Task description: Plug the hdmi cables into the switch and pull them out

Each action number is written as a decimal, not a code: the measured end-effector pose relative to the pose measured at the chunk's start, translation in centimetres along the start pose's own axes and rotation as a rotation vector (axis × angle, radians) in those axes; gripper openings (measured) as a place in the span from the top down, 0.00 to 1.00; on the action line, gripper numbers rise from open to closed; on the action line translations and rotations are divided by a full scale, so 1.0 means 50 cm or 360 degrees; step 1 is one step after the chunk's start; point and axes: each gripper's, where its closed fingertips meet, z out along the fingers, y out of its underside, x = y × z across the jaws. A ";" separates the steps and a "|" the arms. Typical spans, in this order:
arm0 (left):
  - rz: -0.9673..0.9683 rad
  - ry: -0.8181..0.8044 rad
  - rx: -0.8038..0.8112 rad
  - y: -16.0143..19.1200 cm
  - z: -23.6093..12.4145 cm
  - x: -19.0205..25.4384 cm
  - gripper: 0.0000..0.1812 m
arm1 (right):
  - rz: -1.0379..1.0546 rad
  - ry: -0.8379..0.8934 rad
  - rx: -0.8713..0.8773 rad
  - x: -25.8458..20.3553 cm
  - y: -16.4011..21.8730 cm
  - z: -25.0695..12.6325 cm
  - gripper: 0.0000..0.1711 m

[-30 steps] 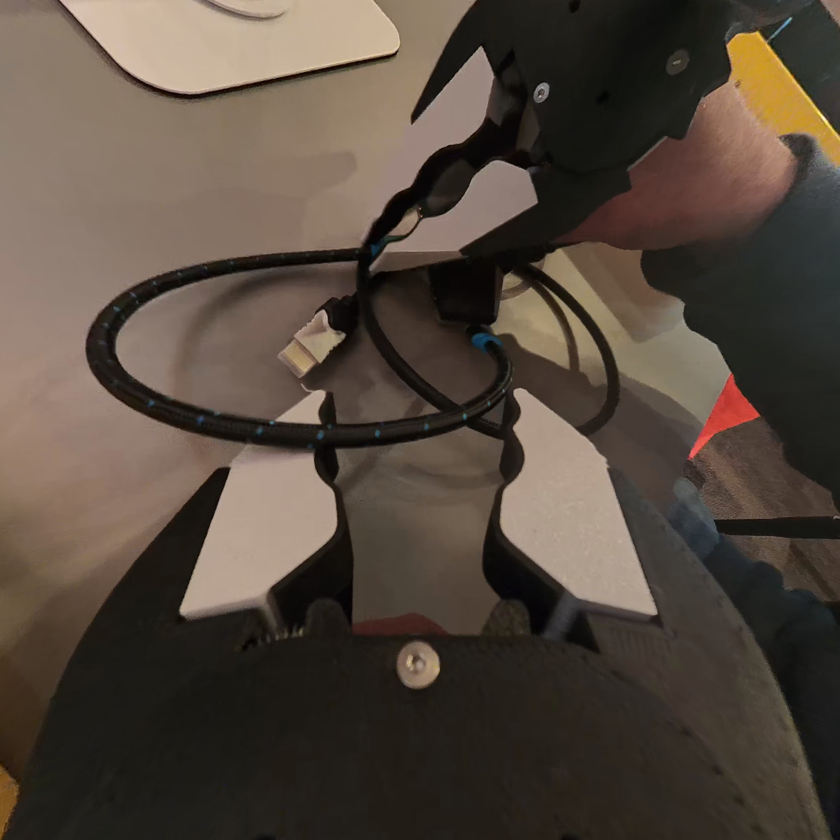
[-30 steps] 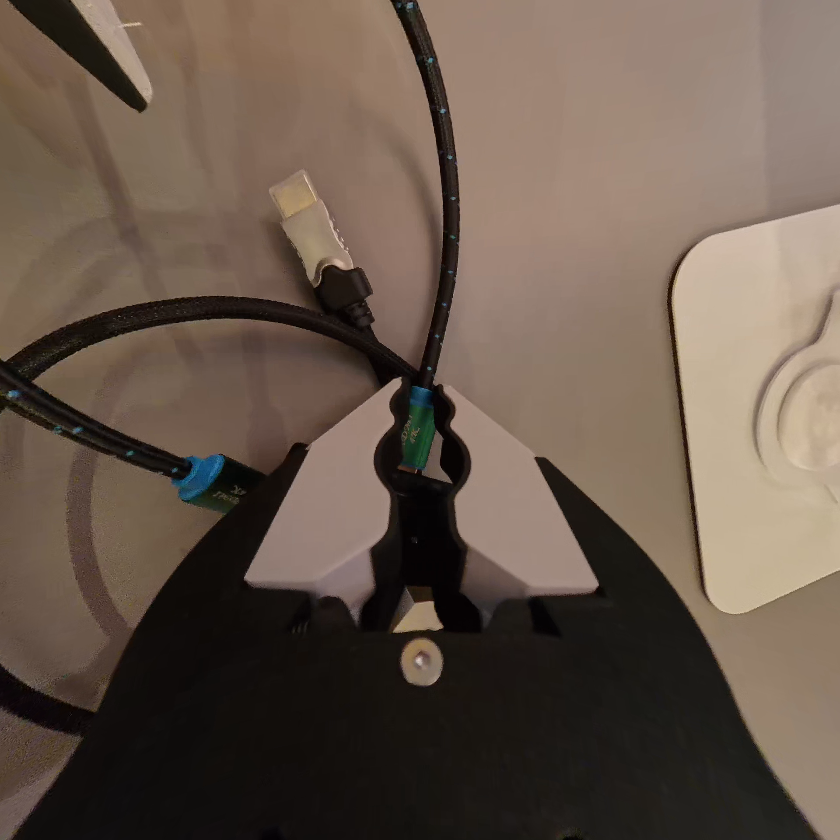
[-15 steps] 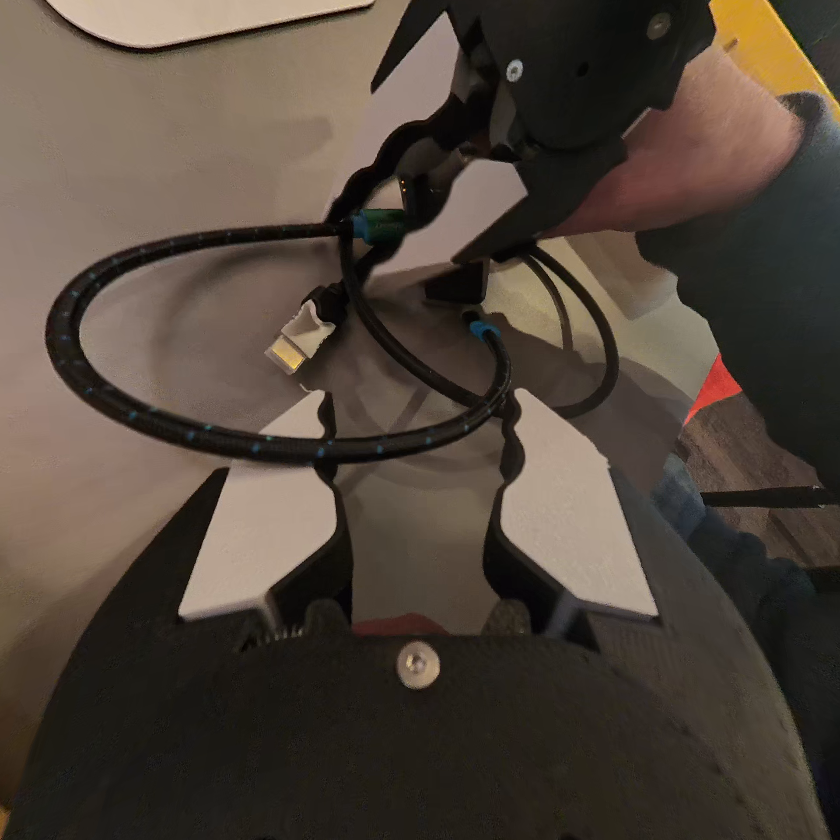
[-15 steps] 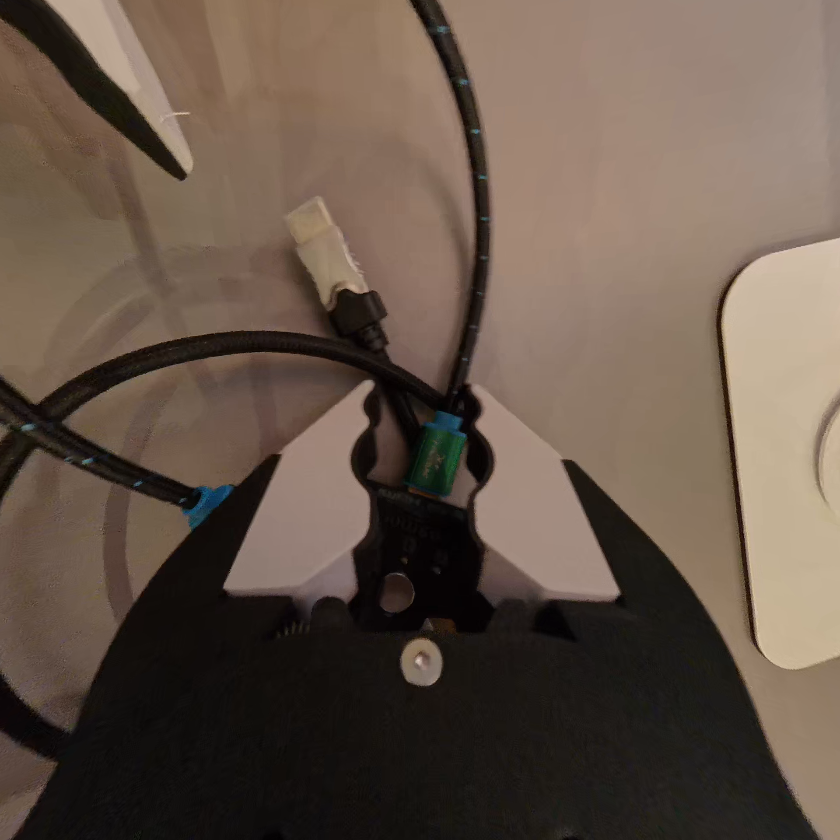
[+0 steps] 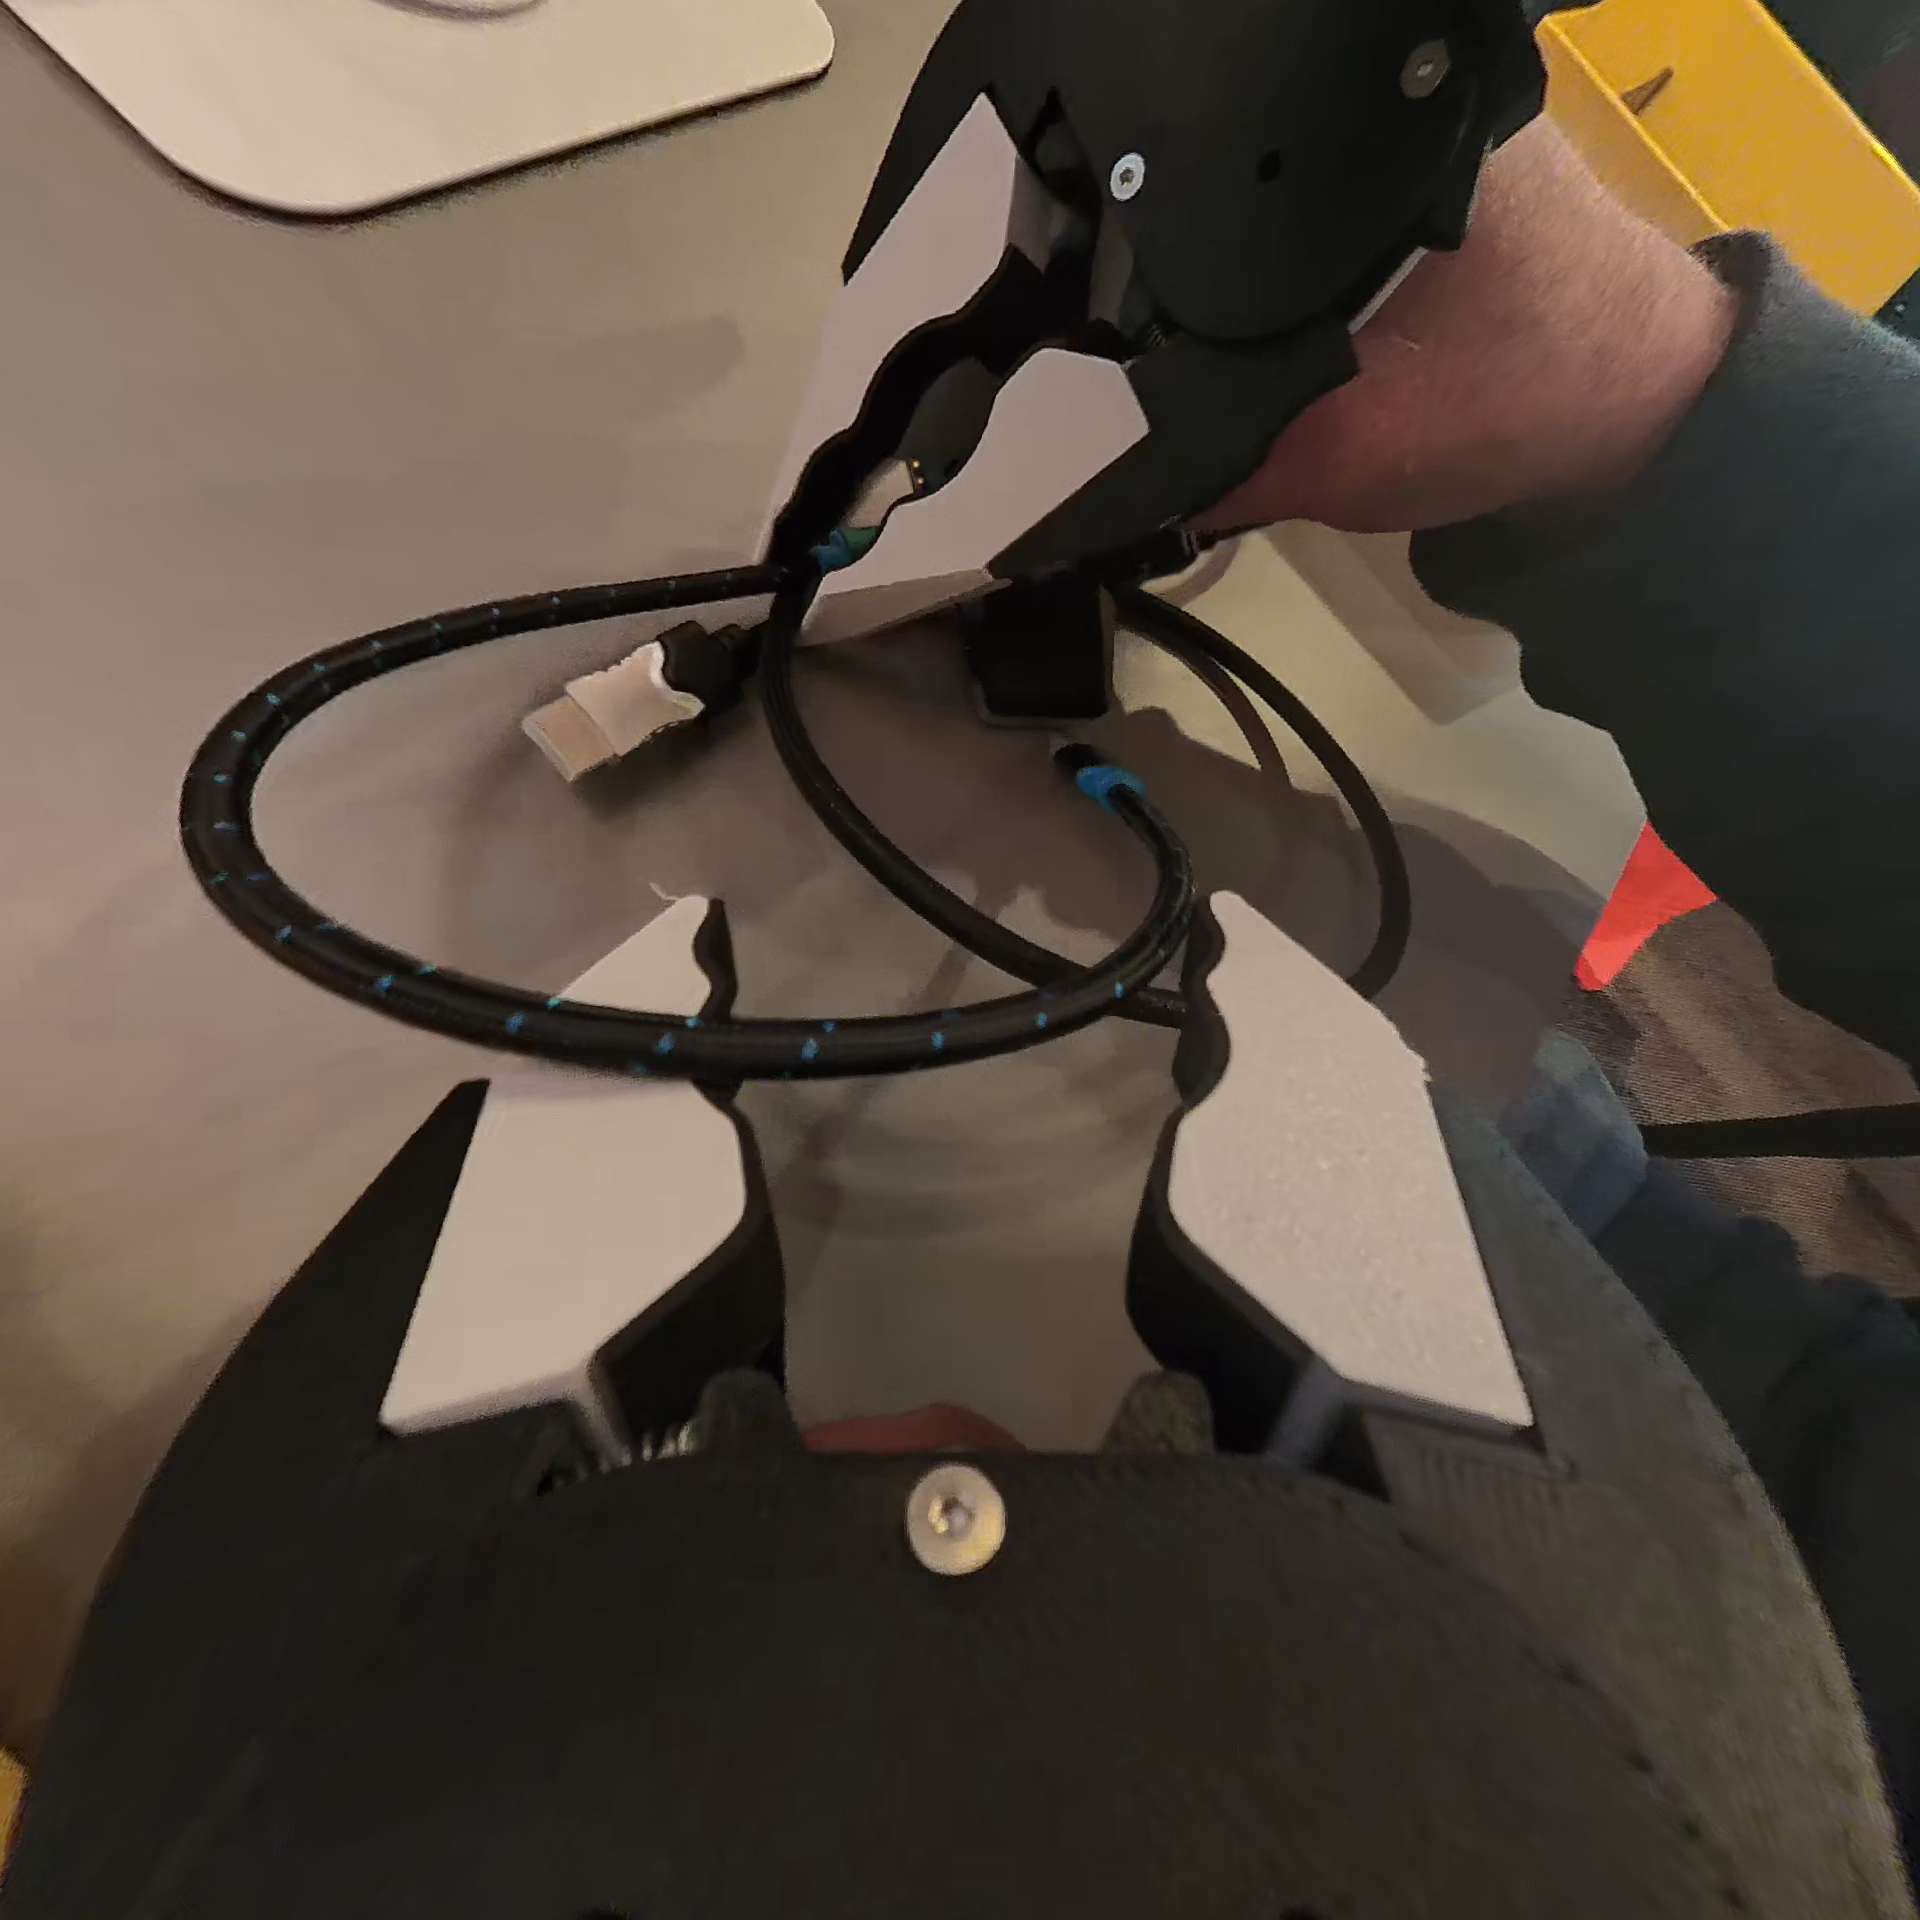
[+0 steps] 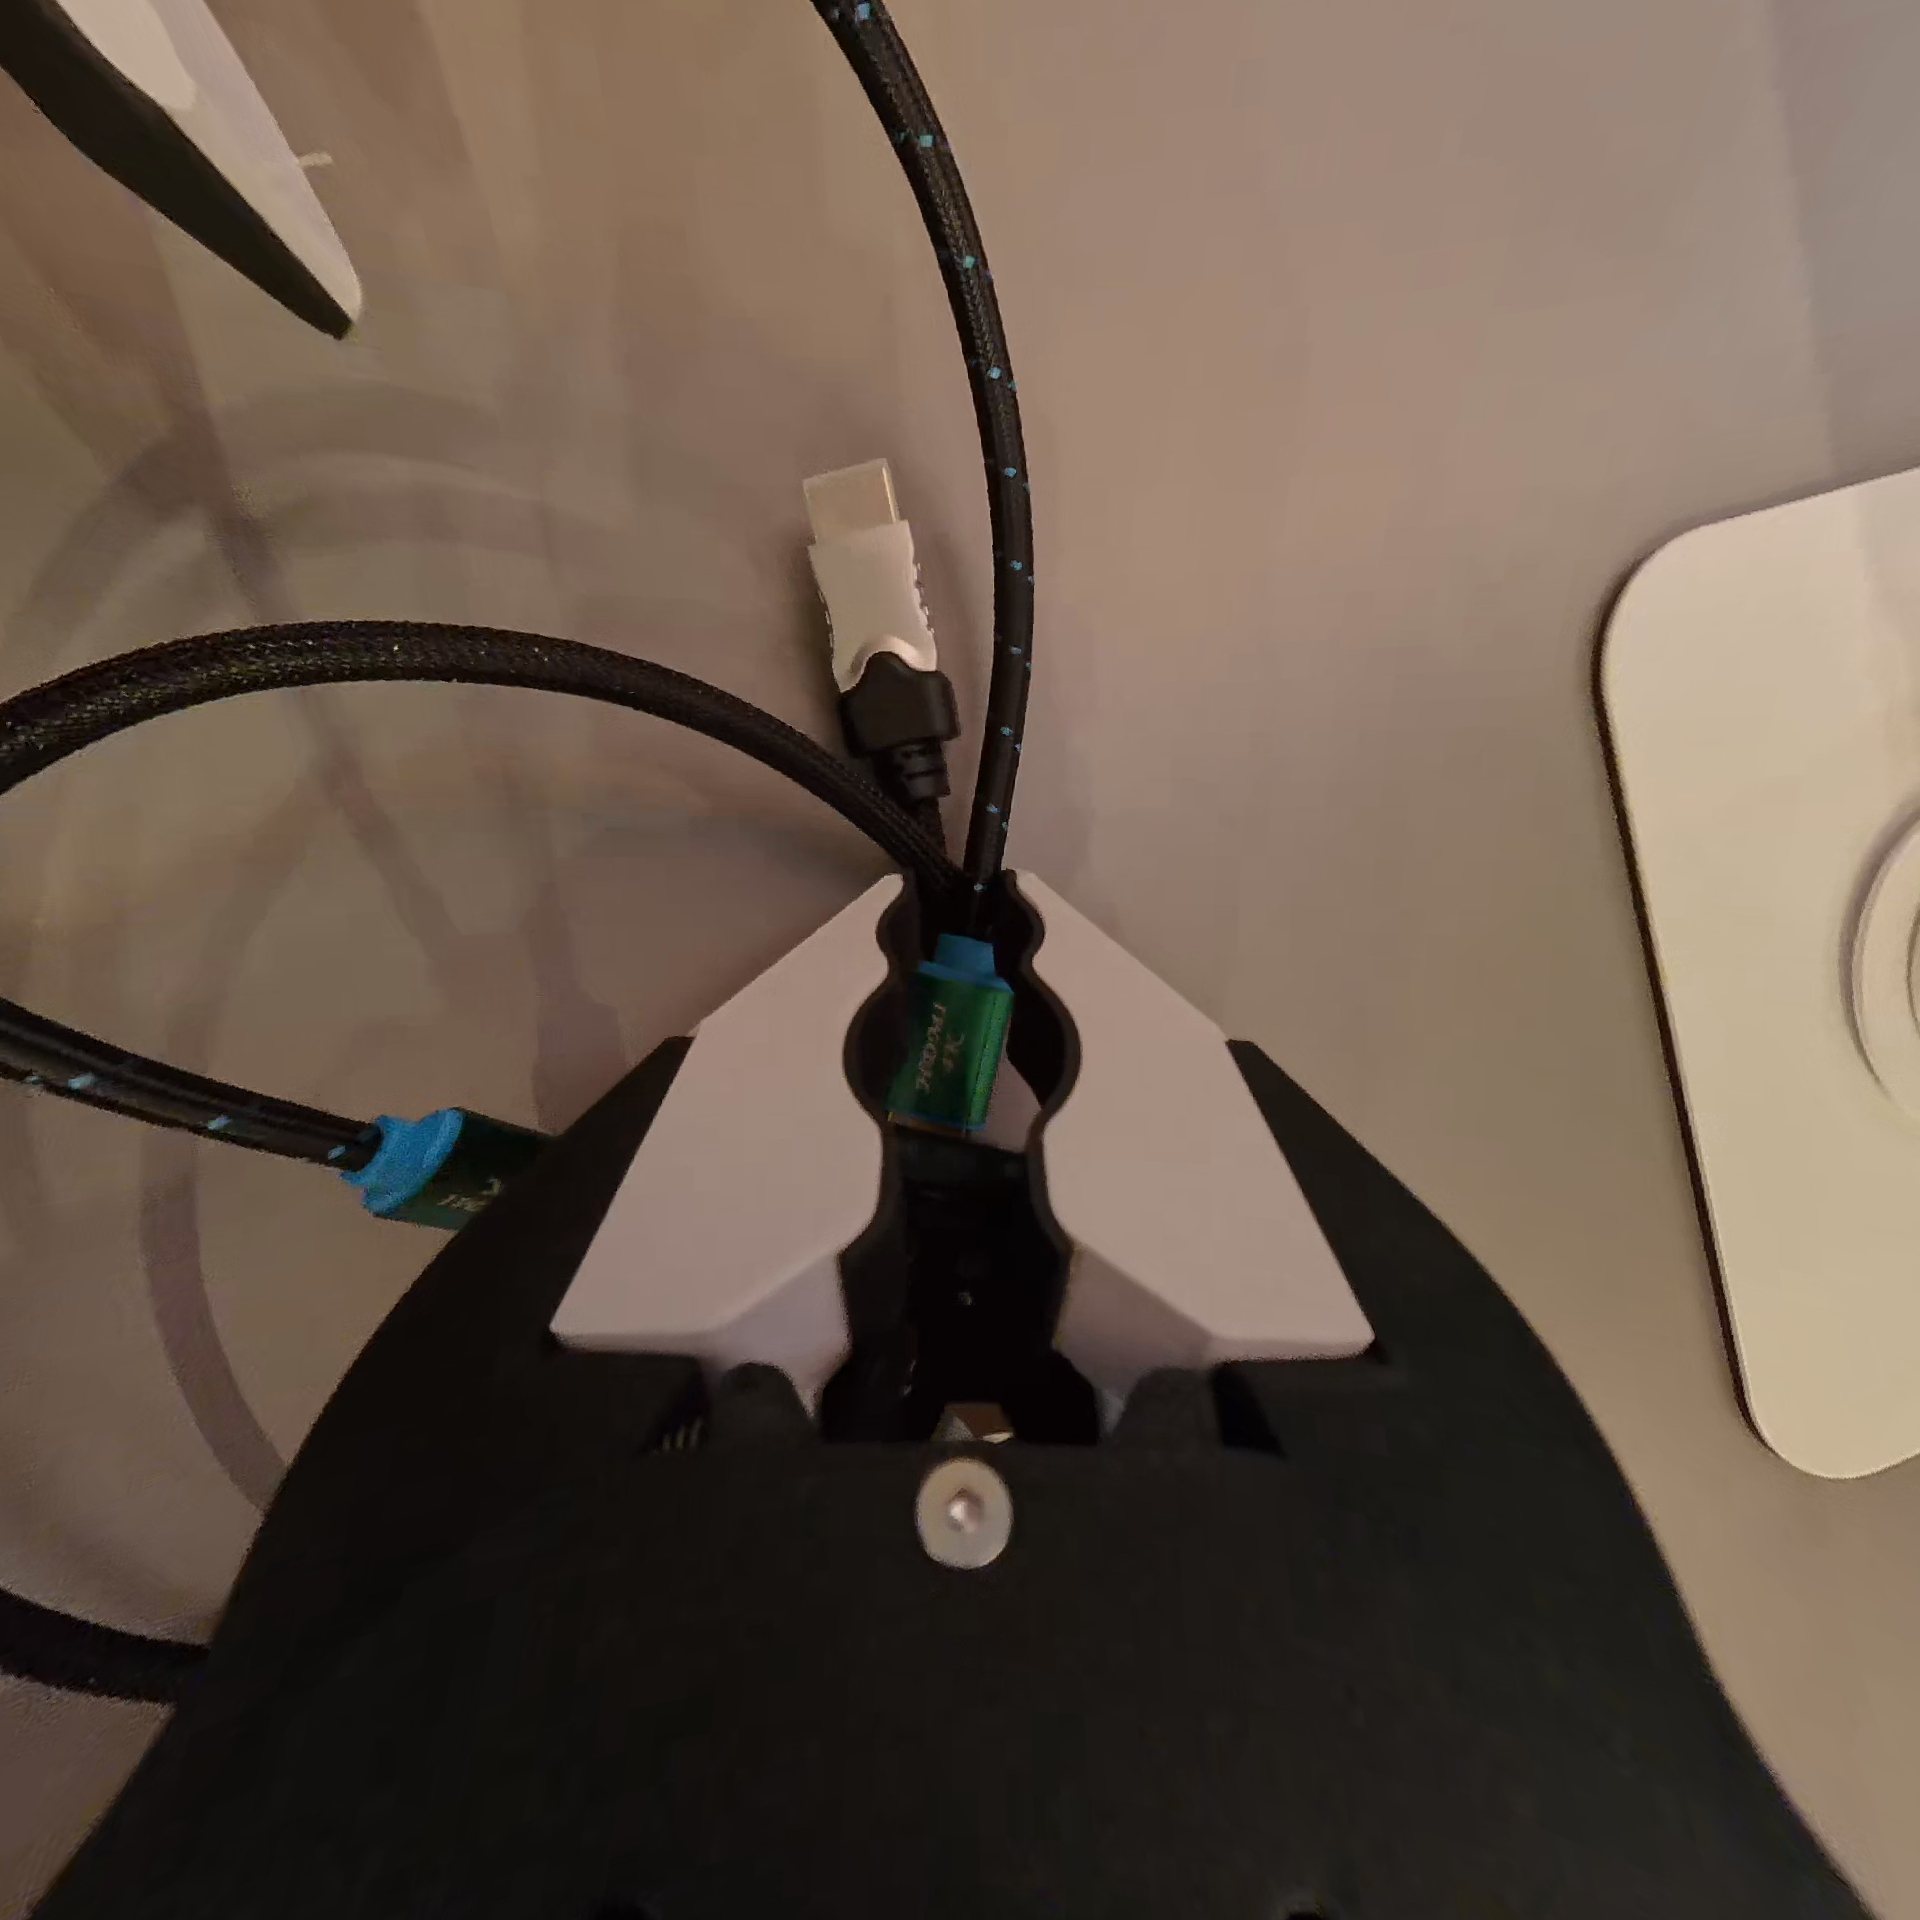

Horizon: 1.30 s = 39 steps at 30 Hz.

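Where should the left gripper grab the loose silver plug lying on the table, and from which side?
Grip the silver plug across its flat shell, just ahead of the black strain relief, coming from above with the left gripper. It lies flat and apart from the braided loop; its metal tip must stay free to enter a port.

a smooth grey desk (image 5: 312,416) under warm light; a white pad (image 5: 416,94) at its far edge; a yellow bin (image 5: 1725,135) beyond its right edge.

Pale lettering along the green plug (image 6: 948,1044), more on second green plug (image 6: 473,1187), neither copied here
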 end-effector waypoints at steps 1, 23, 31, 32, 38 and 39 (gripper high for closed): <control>0.0006 -0.0007 0.0014 -0.003 -0.003 -0.001 0.55 | 0.0017 0.0004 0.0010 0.003 0.002 -0.002 0.94; -0.0025 -0.0054 -0.0024 0.007 0.006 -0.012 0.52 | 0.0137 -0.0021 -0.0057 0.013 0.023 0.002 0.88; -0.0037 -0.0058 -0.0009 0.006 0.008 -0.011 0.52 | 0.0066 -0.0034 -0.0103 0.010 0.008 0.010 0.92; -0.0032 -0.0060 -0.0003 0.004 0.006 -0.011 0.52 | 0.0057 -0.0029 -0.0112 0.009 0.008 0.010 0.93; 0.0014 -0.0088 0.0034 -0.005 -0.003 -0.018 0.51 | 0.0031 0.0024 -0.0056 0.012 0.003 0.002 0.94; 0.0028 -0.0104 0.0038 -0.006 -0.004 -0.022 0.51 | 0.0035 0.0040 -0.0030 0.016 0.000 -0.002 0.95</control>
